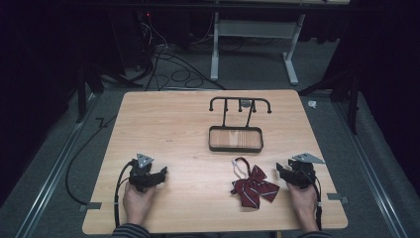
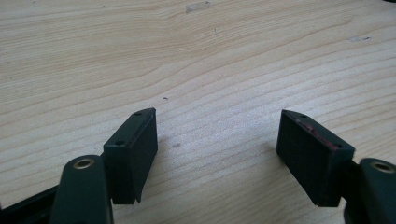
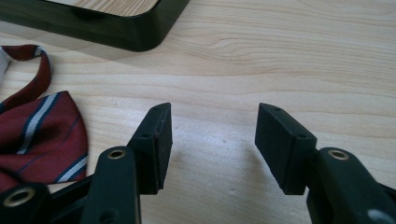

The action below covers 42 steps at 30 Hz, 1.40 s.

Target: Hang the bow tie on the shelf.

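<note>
A dark red bow tie with white and navy stripes and a neck strap lies flat on the wooden table, front right of centre. Behind it stands a black rack with a wood-floored tray base and a row of hooks on top. My right gripper rests on the table just right of the bow tie, open and holding nothing; its own view has the bow tie at the left and the rack's base corner ahead. My left gripper rests at the front left, open over bare wood.
A person's hands hold both grippers at the table's front edge. Cables trail from the grippers off the table and across the grey floor. A white-legged table frame stands beyond the far edge, with dark stands on both sides.
</note>
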{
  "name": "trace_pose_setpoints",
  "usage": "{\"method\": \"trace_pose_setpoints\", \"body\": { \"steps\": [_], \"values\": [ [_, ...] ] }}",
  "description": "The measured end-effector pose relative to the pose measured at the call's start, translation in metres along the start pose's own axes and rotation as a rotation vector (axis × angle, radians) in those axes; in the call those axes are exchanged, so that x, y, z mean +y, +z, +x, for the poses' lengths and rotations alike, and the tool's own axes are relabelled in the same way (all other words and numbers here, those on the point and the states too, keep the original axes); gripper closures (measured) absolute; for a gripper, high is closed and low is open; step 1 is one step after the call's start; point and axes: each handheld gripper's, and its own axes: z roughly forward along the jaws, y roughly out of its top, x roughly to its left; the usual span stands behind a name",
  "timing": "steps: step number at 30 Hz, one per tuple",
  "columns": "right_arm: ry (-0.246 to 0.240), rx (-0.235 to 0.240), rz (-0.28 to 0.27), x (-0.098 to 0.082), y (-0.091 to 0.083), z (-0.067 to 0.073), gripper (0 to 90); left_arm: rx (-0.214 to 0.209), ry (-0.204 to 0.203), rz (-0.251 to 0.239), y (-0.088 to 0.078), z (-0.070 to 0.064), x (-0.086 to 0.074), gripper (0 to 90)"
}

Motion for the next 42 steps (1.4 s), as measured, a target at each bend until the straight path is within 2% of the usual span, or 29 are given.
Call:
{"method": "trace_pose_setpoints", "body": {
  "steps": [6, 18, 24, 42],
  "values": [
    [-0.002, 0.014, -0.010, 0.001, -0.006, 0.003, 48.5, 0.000, 0.000, 0.000, 0.000, 0.000, 0.000, 29.7],
    [-0.022, 0.076, -0.029, 0.010, -0.015, 0.016, 51.2, 0.000, 0.001, 0.000, 0.000, 0.000, 0.000, 29.7],
    [-0.044, 0.113, -0.020, 0.013, -0.015, 0.024, 53.7, 0.000, 0.000, 0.000, 0.000, 0.000, 0.000, 29.7],
    [-0.083, 0.168, -0.012, 0.028, -0.012, 0.043, 57.2, 0.000, 0.001, 0.001, 0.000, 0.000, 0.000, 29.7]
  ]
}}
